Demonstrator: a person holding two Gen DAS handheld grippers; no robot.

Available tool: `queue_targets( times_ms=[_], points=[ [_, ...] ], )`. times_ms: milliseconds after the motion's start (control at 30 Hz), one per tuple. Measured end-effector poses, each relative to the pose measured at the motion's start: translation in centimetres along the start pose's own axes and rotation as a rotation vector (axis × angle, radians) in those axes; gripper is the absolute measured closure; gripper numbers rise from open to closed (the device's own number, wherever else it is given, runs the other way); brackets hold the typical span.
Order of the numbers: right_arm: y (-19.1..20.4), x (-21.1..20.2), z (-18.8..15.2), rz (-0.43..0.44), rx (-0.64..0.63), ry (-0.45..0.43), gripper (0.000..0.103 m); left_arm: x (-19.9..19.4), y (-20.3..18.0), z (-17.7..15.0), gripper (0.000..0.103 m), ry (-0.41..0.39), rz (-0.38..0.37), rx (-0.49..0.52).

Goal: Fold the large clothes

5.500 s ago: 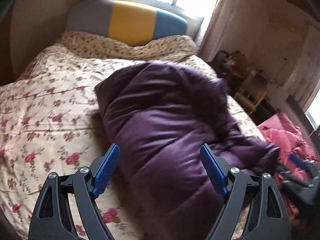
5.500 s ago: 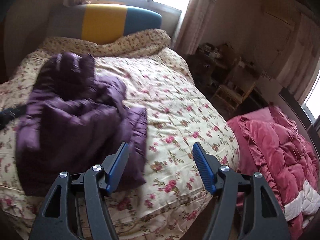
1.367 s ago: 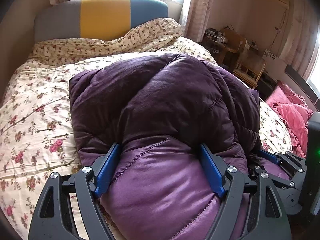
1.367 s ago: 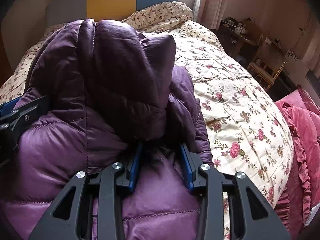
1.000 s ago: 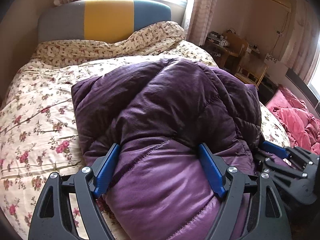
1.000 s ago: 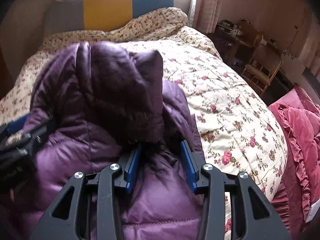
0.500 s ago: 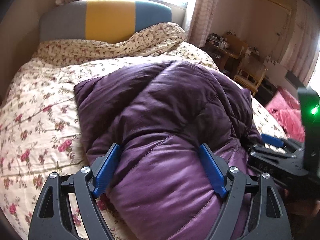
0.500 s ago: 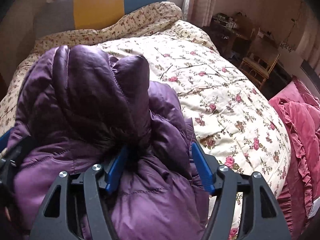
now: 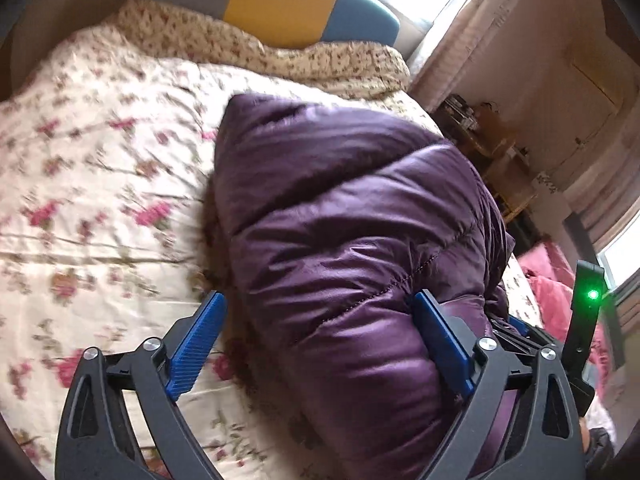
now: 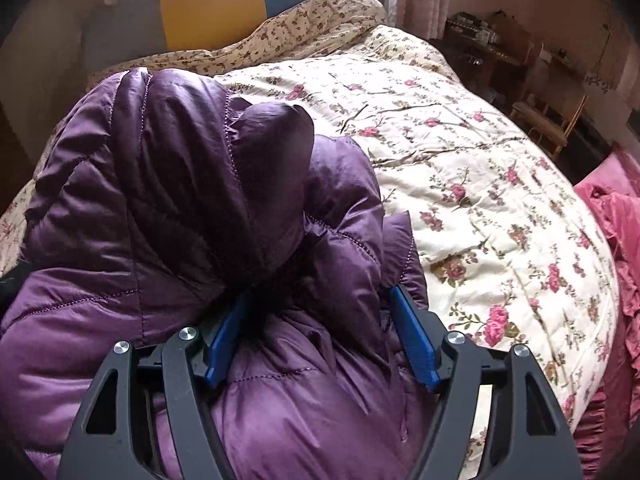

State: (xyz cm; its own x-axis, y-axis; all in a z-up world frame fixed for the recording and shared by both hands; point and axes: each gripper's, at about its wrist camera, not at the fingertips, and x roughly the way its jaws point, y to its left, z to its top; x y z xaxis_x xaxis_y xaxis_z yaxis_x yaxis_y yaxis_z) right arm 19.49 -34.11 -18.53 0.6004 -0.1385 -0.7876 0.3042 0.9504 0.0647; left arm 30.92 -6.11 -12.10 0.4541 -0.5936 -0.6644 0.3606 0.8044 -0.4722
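Purple puffer jacket (image 9: 344, 240) between opening jaws of left gripper (image 9: 320, 344) and right gripper (image 10: 320, 340), no legible writing anywhere

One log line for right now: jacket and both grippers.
purple puffer jacket: bundled on floral bedspread | left gripper: opening, jacket between pads | right gripper: opening, jacket between pads

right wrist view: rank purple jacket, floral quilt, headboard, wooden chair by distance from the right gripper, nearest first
1. Purple jacket: between the opening jaws of the right gripper.
2. Floral quilt: spread to the right.
3. Wooden chair: off the bed, far right.
4. Headboard: far end; close call with the chair.
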Motion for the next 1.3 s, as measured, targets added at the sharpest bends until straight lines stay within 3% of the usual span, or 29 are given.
queue_targets(
  times_ms=[133,233,400,500,600,900,1300],
  points=[
    [-0.5,0.3,0.1,0.039,0.004,0.005,0.036,2.3,0.7,0.0,0.005,0.062,-0.103,-0.086],
    [-0.6,0.2,0.0,0.069,-0.002,-0.004,0.044,2.8,0.0,0.2,0.006,0.068,-0.125,-0.072],
    [0.1,-0.3,-0.3,0.085,-0.015,-0.033,0.063,1.3,-1.1,0.5,0.036,0.039,-0.148,-0.01],
    [0.9,-1.1,-0.6,0.085,-0.041,-0.051,0.074,0.3,-1.6,0.6,0.047,0.028,-0.153,0.023],
    [1.5,-1.9,-0.8,0.096,-0.058,-0.061,0.08,-0.8,-1.7,0.6,0.05,0.016,-0.164,0.032],
    [7.4,-3.9,-2.2,0.192,-0.152,-0.072,0.083,-6.6,1.7,-0.3,0.05,-0.068,-0.102,0.024],
    [21.3,-6.4,-5.8,0.31,-0.33,-0.068,0.083,-17.0,11.1,-3.5,0.05,-0.191,0.066,-0.073]
  ],
)
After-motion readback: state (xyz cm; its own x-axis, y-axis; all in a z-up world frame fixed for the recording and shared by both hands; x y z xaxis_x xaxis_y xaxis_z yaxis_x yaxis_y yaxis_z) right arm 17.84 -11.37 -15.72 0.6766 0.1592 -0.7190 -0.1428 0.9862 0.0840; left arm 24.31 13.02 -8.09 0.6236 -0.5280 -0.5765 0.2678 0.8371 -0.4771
